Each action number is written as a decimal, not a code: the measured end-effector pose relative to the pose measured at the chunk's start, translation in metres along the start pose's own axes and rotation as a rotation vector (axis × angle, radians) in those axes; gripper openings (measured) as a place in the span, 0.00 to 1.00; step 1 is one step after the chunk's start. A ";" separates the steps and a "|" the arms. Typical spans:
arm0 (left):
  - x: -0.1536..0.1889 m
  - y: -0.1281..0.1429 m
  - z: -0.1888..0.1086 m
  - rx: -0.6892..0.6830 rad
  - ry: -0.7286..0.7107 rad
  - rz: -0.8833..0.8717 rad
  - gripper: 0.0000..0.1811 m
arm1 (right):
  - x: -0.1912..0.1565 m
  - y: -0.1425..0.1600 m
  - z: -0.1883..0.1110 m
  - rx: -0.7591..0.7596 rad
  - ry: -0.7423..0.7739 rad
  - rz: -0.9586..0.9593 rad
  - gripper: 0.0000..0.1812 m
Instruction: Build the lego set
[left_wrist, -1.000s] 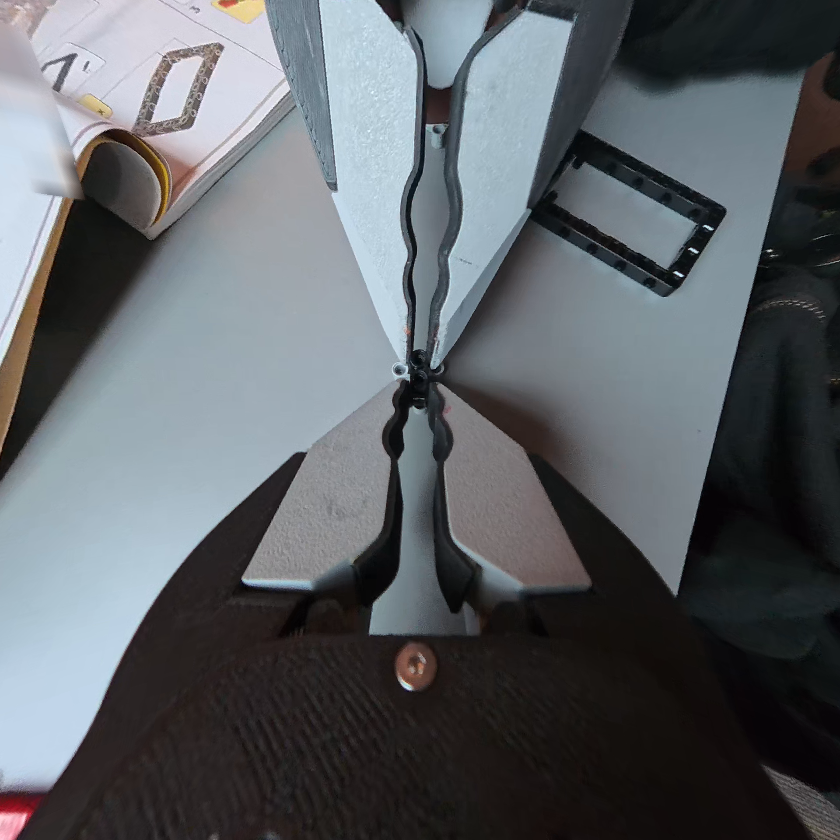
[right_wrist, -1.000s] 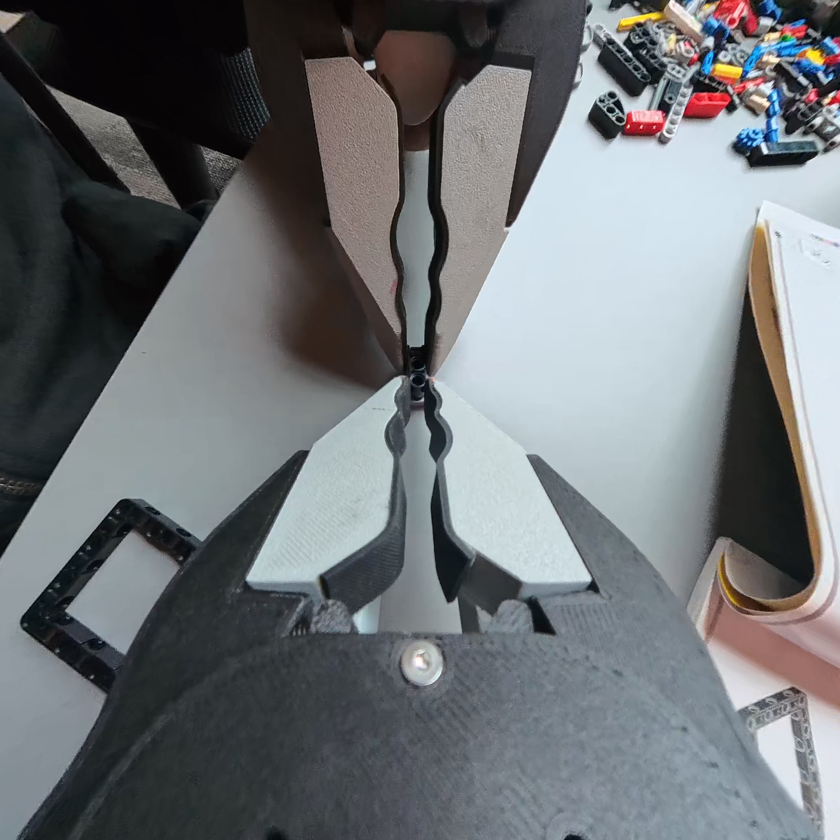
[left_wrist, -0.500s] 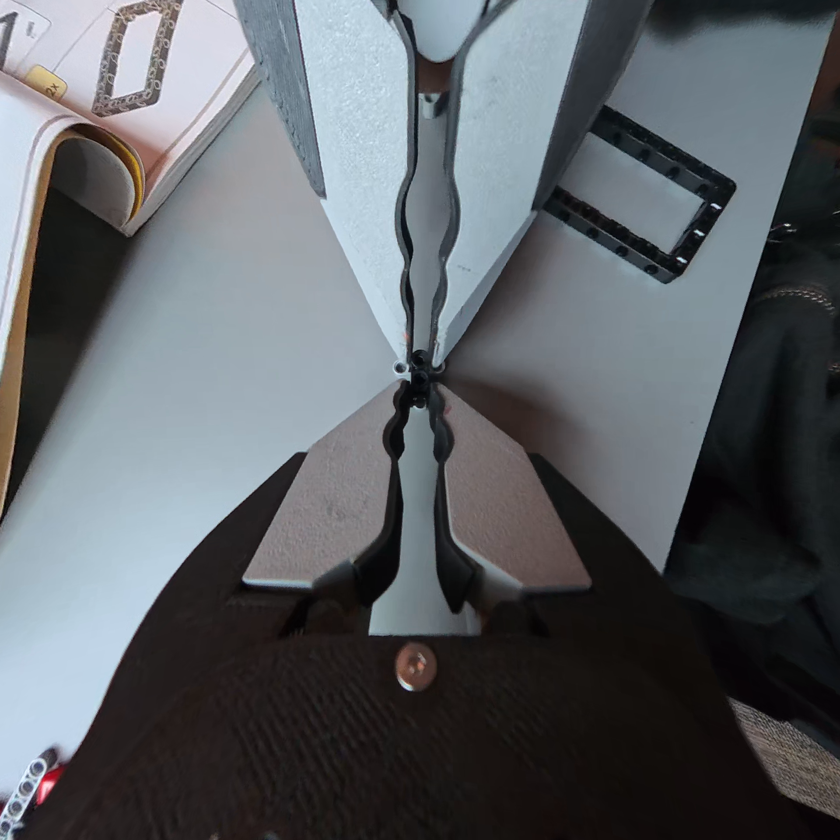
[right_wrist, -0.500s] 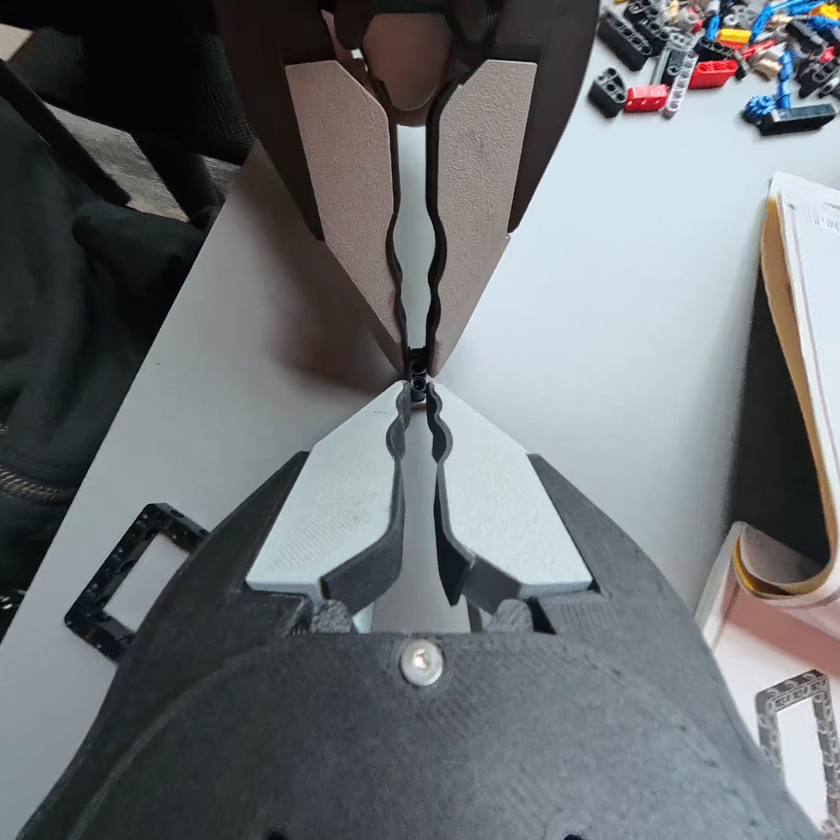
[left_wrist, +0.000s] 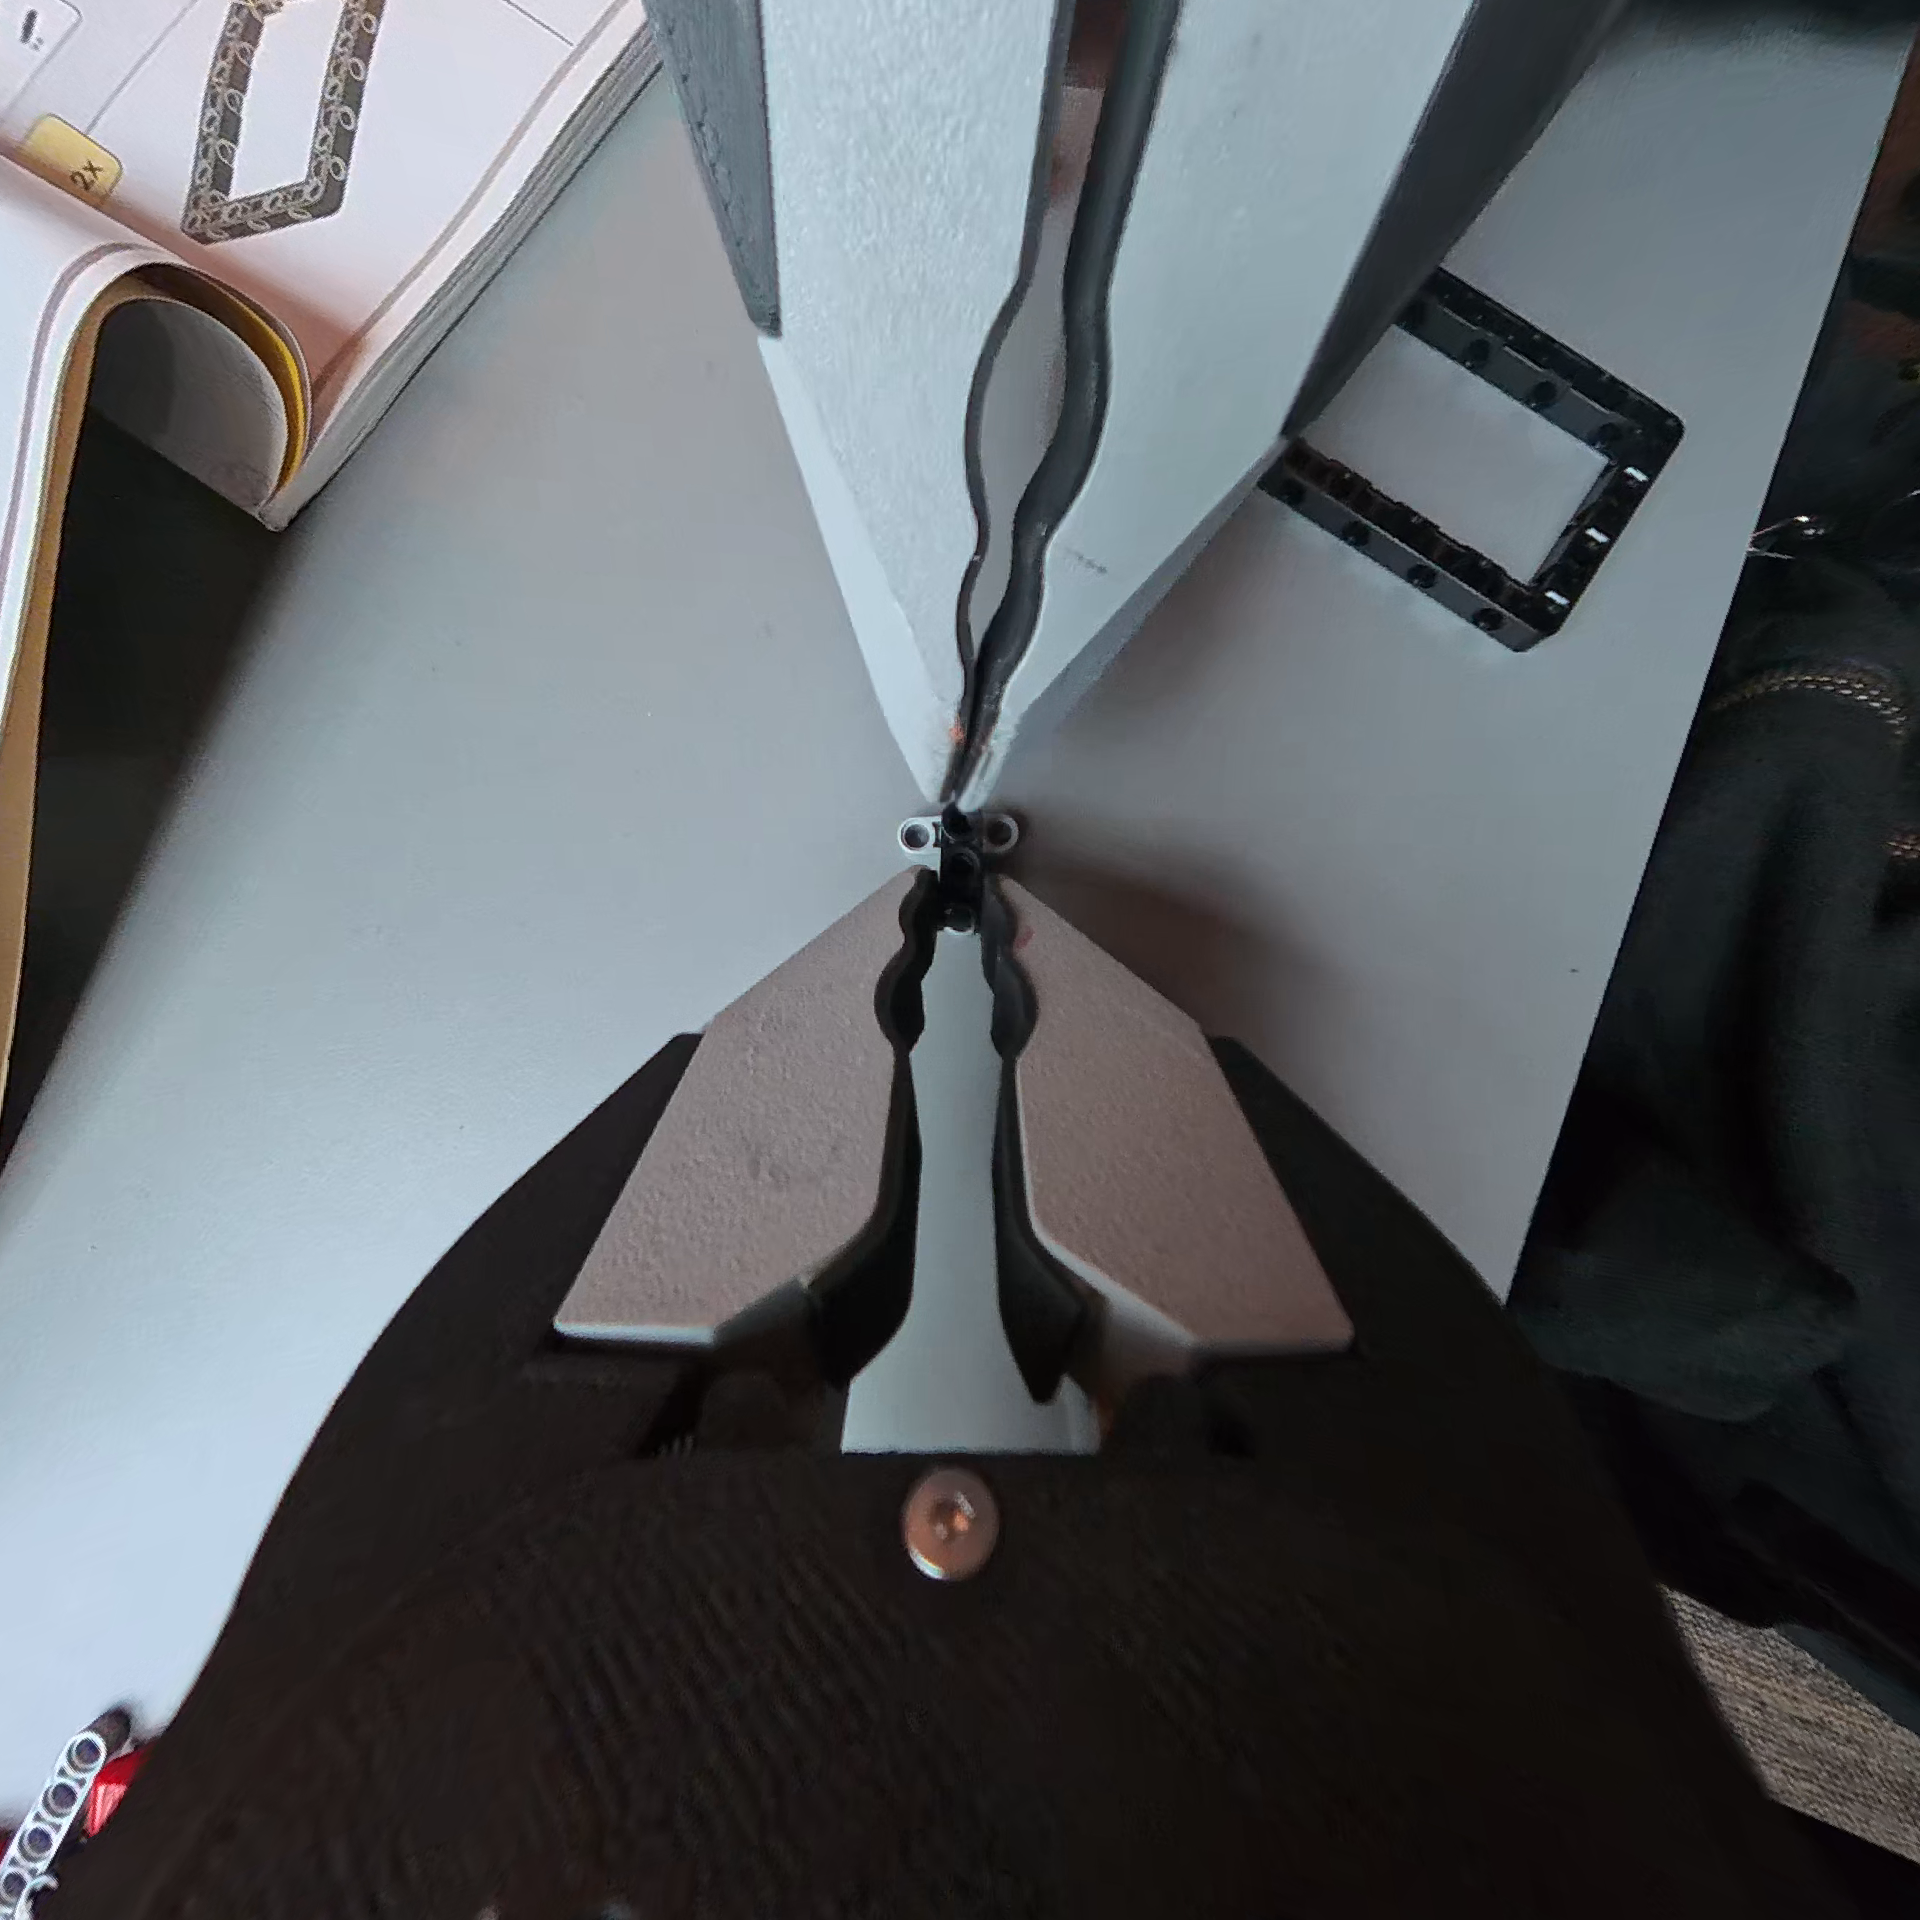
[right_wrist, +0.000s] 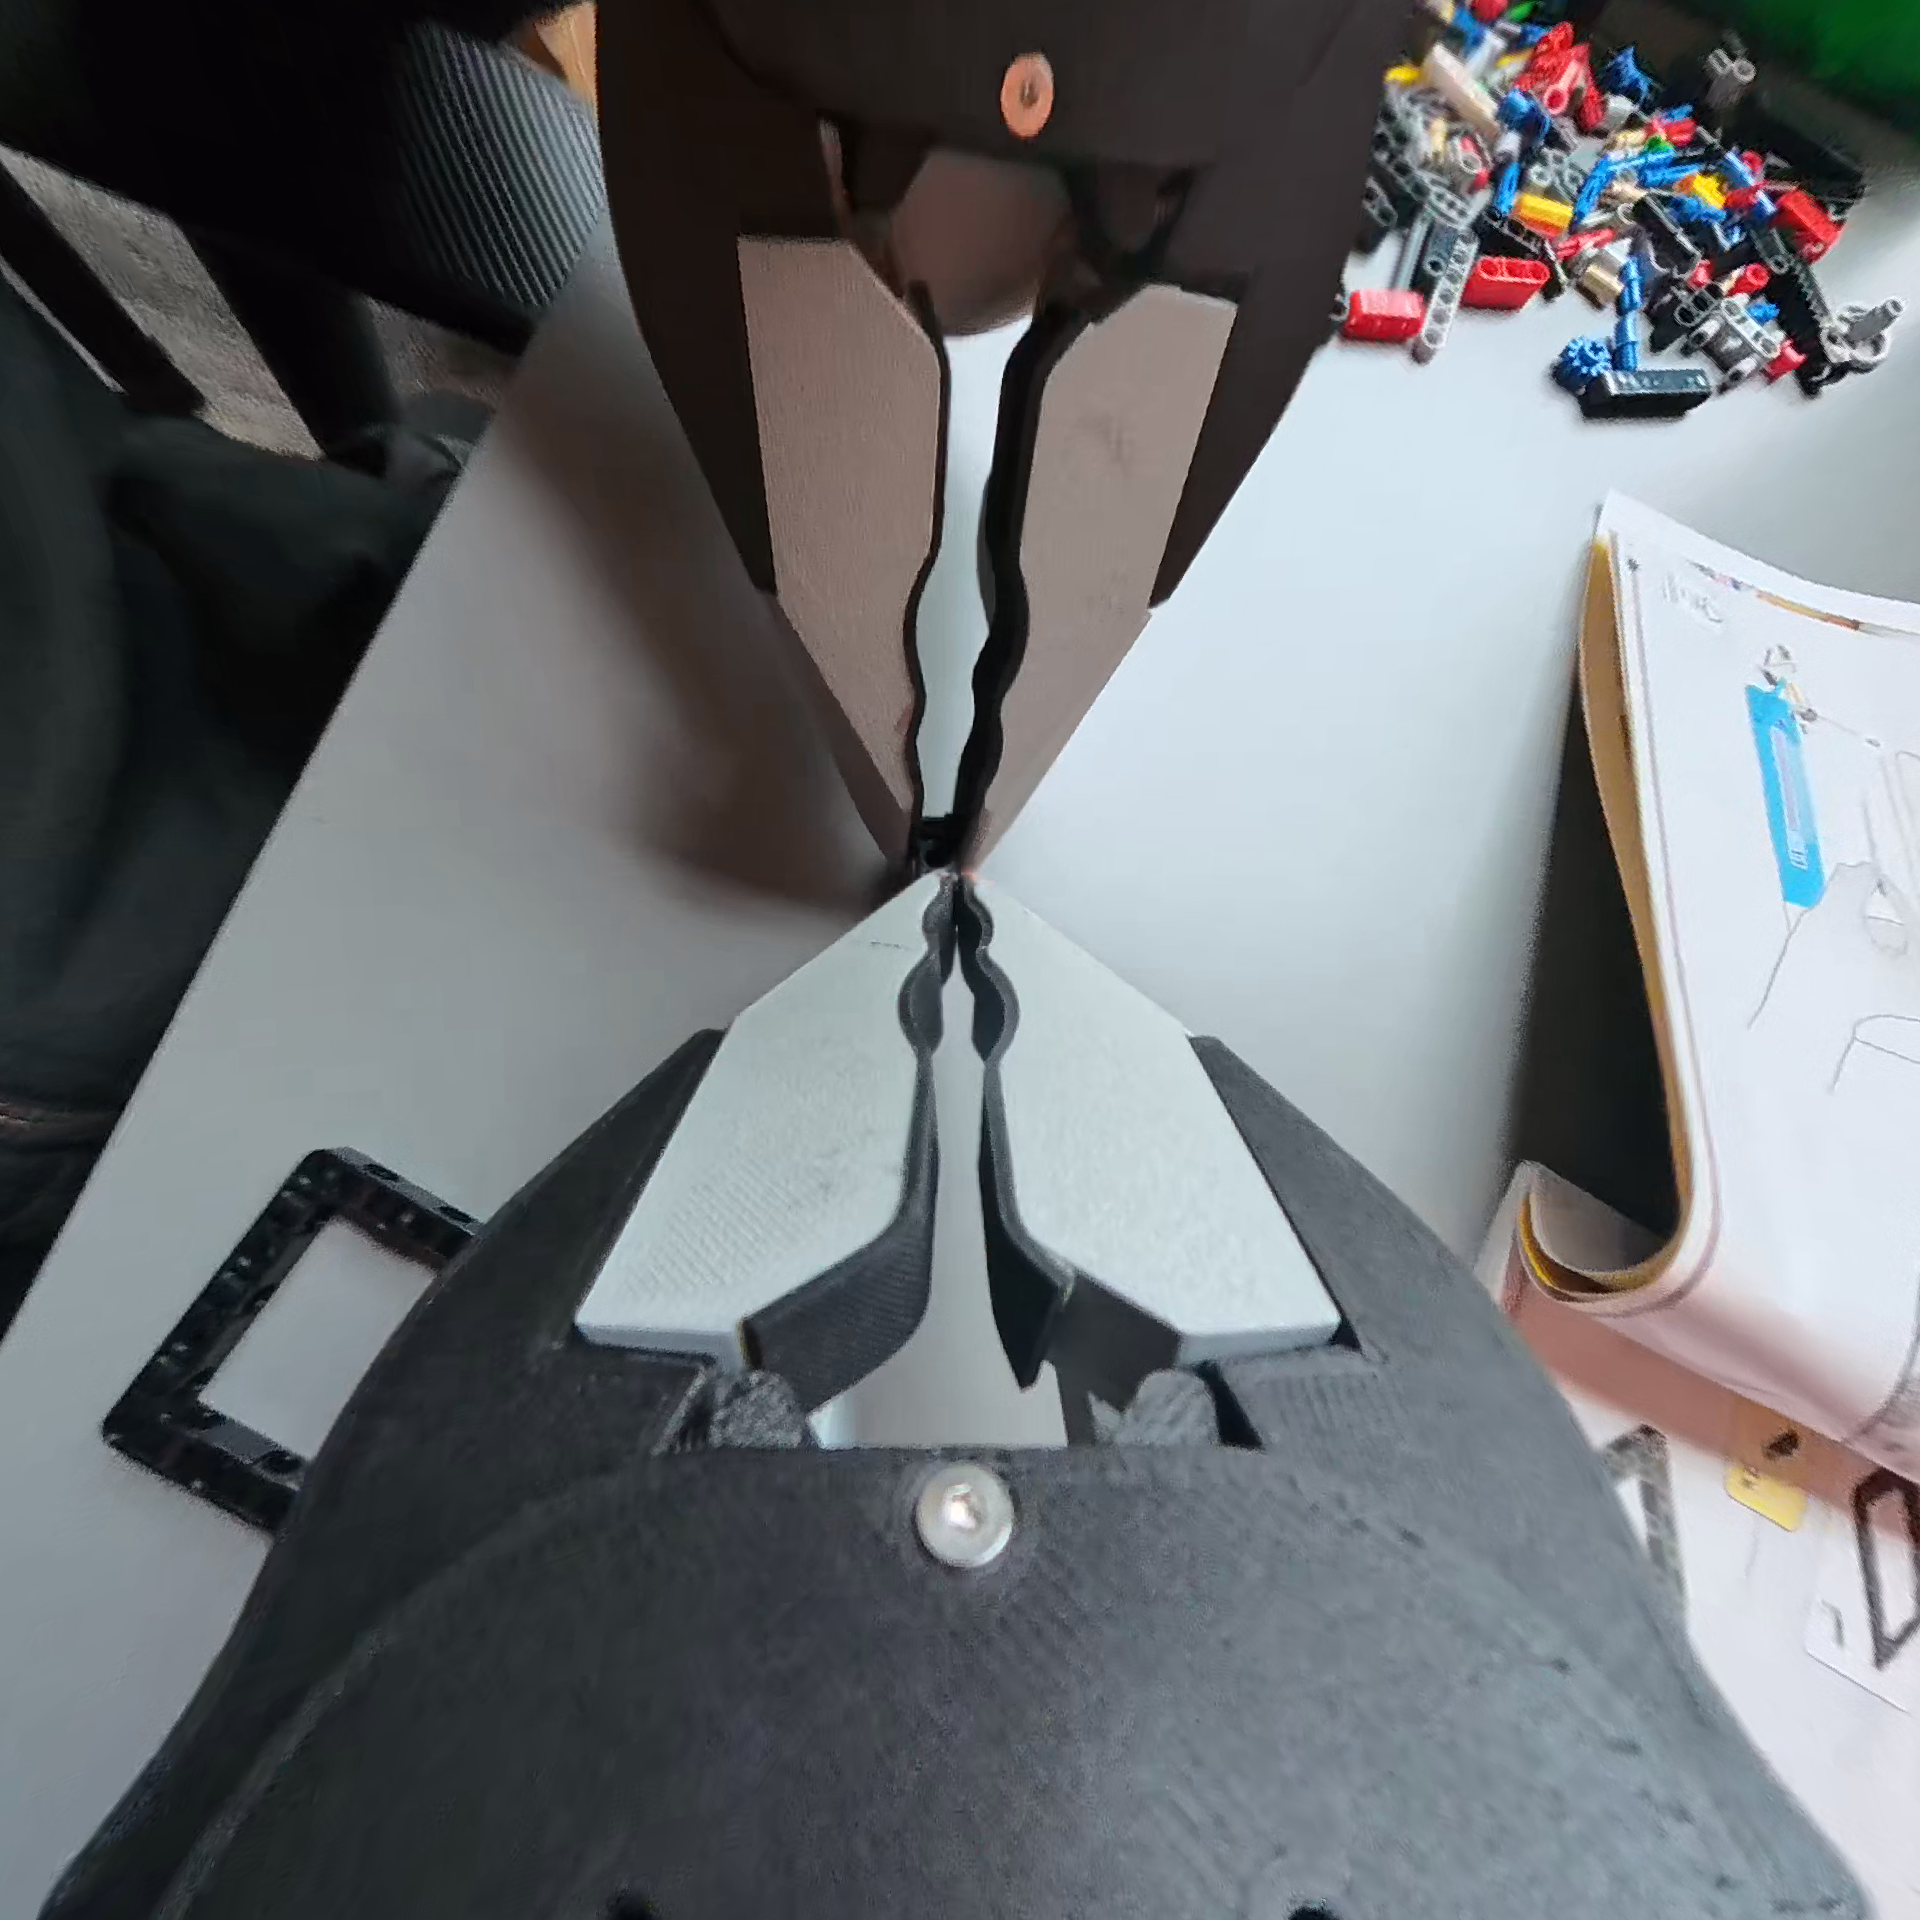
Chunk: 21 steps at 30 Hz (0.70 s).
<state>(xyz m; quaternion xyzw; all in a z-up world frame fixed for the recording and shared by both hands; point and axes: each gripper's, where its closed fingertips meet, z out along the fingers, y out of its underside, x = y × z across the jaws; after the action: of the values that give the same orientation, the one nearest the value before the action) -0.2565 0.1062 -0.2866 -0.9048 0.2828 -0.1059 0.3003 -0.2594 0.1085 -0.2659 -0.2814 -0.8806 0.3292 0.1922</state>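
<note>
In the left wrist view my left gripper (left_wrist: 957, 912) is shut on a short black pin piece (left_wrist: 957, 883) and holds it just above the white table (left_wrist: 520, 831). A tiny light-grey two-hole connector (left_wrist: 914, 832) sits crosswise on the pin's far end. My right gripper (left_wrist: 964, 805) comes in from the top, tip to tip with the left, with its jaws pressed together and touching that end. In the right wrist view my right gripper (right_wrist: 951, 891) meets the brown-fingered left gripper (right_wrist: 940, 844), and only a bit of the black piece (right_wrist: 932, 834) shows.
A black rectangular frame (left_wrist: 1475, 488) lies near the table's edge, also in the right wrist view (right_wrist: 270, 1340). An open instruction booklet (left_wrist: 260, 260) (right_wrist: 1766, 935) lies beside it. A pile of loose coloured pieces (right_wrist: 1621, 218) sits farther off. Dark cloth (left_wrist: 1766, 935) lies past the edge. Both grippers' tips are close together, under 4 cm apart.
The right gripper's jaws have closed tighter and it has tilted. Both ends of the grey connector now show. The left gripper still holds the black pin.
</note>
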 end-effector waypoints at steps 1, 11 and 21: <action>0.000 0.000 0.000 0.001 0.002 -0.002 0.03 | -0.001 -0.002 0.000 0.007 -0.015 0.011 0.00; 0.001 -0.002 0.001 0.006 0.008 -0.003 0.03 | -0.002 0.007 0.006 -0.063 -0.002 -0.042 0.00; 0.005 0.000 0.001 -0.022 0.008 0.021 0.03 | -0.007 0.004 0.006 0.109 -0.092 0.112 0.00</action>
<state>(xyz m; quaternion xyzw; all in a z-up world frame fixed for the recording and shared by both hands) -0.2517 0.1034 -0.2869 -0.9045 0.2948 -0.1030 0.2904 -0.2556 0.1038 -0.2739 -0.3040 -0.8520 0.3996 0.1481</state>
